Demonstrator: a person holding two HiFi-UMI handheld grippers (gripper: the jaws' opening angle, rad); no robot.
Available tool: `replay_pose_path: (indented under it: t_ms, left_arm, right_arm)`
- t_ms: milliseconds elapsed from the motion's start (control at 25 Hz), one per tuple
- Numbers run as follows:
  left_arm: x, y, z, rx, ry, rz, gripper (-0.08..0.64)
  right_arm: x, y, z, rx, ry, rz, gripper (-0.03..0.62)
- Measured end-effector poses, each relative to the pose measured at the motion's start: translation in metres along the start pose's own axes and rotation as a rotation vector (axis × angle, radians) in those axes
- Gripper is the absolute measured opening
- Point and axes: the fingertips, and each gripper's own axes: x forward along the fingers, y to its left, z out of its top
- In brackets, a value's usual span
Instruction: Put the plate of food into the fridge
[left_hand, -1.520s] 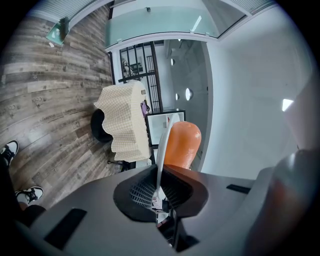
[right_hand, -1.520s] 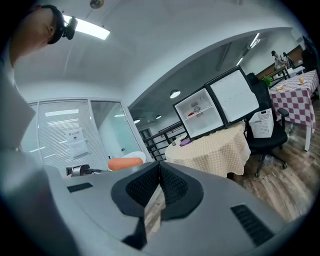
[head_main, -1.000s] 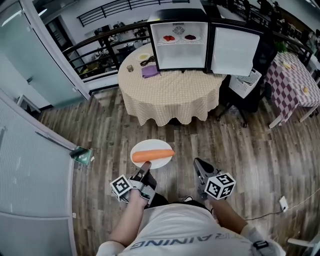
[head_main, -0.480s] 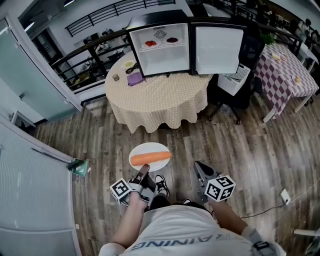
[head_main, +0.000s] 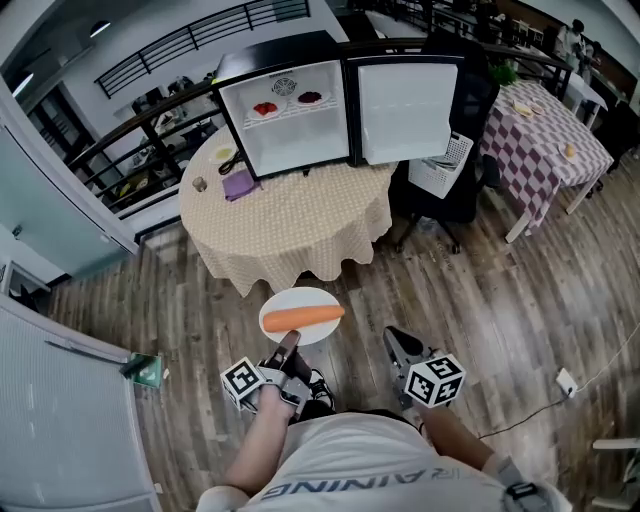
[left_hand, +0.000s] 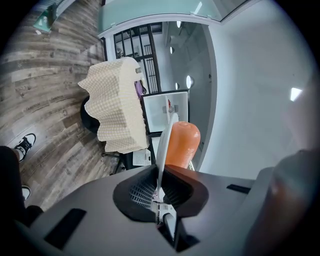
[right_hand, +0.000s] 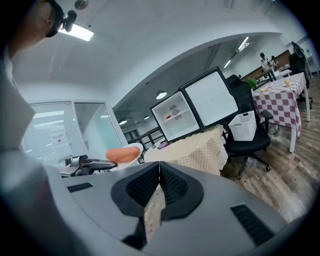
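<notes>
Head view: the left gripper (head_main: 288, 347) holds a round white plate (head_main: 300, 298) with a long orange carrot (head_main: 302, 318) over the wooden floor, well short of the open white fridge (head_main: 290, 125) on the cloth-covered round bench (head_main: 290, 225). The food on the fridge shelf is too small to name.

Left gripper view: the fingers clamp the plate's rim, which is seen edge-on. The gripper body hides the carrot's lower end.

Right gripper view: the right gripper (right_hand: 159, 172) has its fingers pressed together with nothing between them.

A grey-brown wood-plank floor (head_main: 520, 300) ran across the room; a round table under a beige checked cloth (head_main: 290, 230) stood near a black metal railing (head_main: 130, 140); a black swivel office chair (head_main: 455, 195) sat just beside that table, a white perforated basket (head_main: 440, 165) on its seat; a table in a purple-and-white checked cloth (head_main: 545, 140) stood farther right; frosted glass partitions (head_main: 60, 420) lined the left side; a bright rectangular ceiling lamp (right_hand: 80, 33) glowed overhead.
</notes>
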Motion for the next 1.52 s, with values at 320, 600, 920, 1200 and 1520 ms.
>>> replay_pose_path:
  t_ms: [320,600,920,1200,1520]
  left_arm:
    - [0.039,-0.008,0.047,-0.036,0.04,-0.028,0.025]
    - [0.048,-0.001,0.109,-0.06,0.023,-0.032,0.025]
    - [0.057,0.004,0.178,-0.04,0.023,-0.05,0.023]
    - [0.06,0.018,0.212,-0.074,-0.012,-0.036,0.023]
    - [0.09,0.022,0.229,-0.091,-0.055,-0.024,0.023]
  right_arm:
    - [0.062,0.007,0.022,-0.022,0.009,-0.011,0.023]
    - [0.121,0.032,0.03,-0.047,0.042,-0.008,0.023]
    - [0.185,0.068,0.044,-0.143,0.064,0.001,0.023]
    - [0.218,0.082,0.032,-0.152,0.121,0.028,0.023]
    - [0.254,0.057,0.038,-0.114,0.165,0.062,0.023]
